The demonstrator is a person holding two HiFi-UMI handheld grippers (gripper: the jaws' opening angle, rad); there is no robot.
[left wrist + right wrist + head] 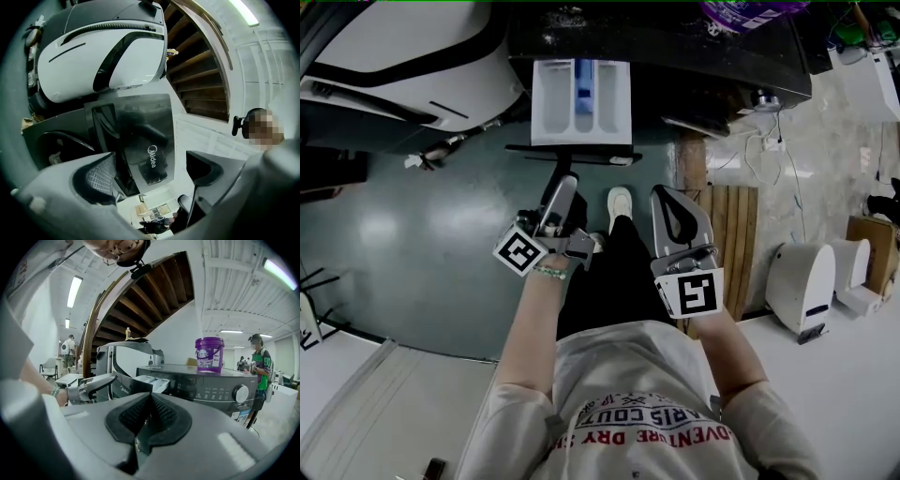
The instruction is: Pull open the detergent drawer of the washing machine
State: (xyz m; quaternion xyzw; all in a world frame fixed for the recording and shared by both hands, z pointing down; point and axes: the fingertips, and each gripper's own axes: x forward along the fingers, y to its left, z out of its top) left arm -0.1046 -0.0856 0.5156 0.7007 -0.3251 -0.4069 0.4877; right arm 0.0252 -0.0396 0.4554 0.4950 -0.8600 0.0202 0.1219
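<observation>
The white detergent drawer (pixel 581 103) stands pulled out of the dark washing machine (pixel 703 66), its compartments showing; its dark front panel (pixel 574 152) faces me. My left gripper (pixel 562 187) is just below that panel, jaws wide open with nothing between them. In the left gripper view the panel with the Midea logo (pixel 150 140) lies beyond the open left gripper (pixel 150 176), apart from the pads (pixel 96 178). My right gripper (pixel 670 202) hangs to the right, shut and empty. In the right gripper view its pads (pixel 161 416) meet, with the drawer (pixel 152 380) and left gripper (pixel 91 385) ahead.
A purple bucket (pixel 209 354) sits on the machine top above the control knob (pixel 241 393). A white and black appliance (pixel 403 66) stands at the left. Wooden slats (pixel 731 244) and white devices (pixel 802 281) are on the right. A person (pixel 259 364) stands far right.
</observation>
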